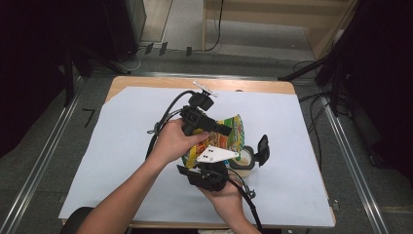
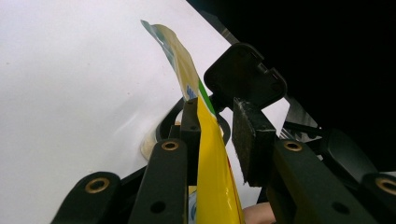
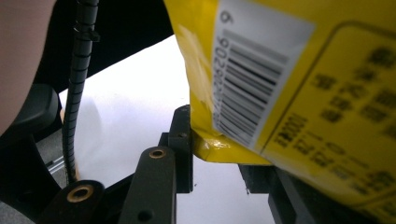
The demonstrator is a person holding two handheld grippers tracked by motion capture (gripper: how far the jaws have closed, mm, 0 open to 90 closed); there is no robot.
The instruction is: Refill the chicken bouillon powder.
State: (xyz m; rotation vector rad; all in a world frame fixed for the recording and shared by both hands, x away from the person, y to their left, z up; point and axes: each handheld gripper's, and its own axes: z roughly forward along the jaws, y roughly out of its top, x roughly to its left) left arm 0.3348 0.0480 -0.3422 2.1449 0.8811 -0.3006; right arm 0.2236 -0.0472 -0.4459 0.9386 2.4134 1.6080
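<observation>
Gripping the yellow snack bag [image 1: 229,136] between both grippers above the white sheet [image 1: 122,161], beside the round container [image 1: 246,158]. Left gripper [image 2: 219,135] appears part-open around the bag's edge; right gripper [image 3: 224,154] is pinching a corner seam. Light, crinkly, slippery film; seams likely grip best.

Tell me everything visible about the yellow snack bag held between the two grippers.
The yellow snack bag is glossy printed film, yellow with green and blue at its top edge and a white barcode label on its back. It is held off the white sheet, roughly upright, above a small round container with a black flip lid. It sits between the left gripper jaws, against one pad with a gap to the other; its lower corner lies between the right gripper jaws.
</observation>
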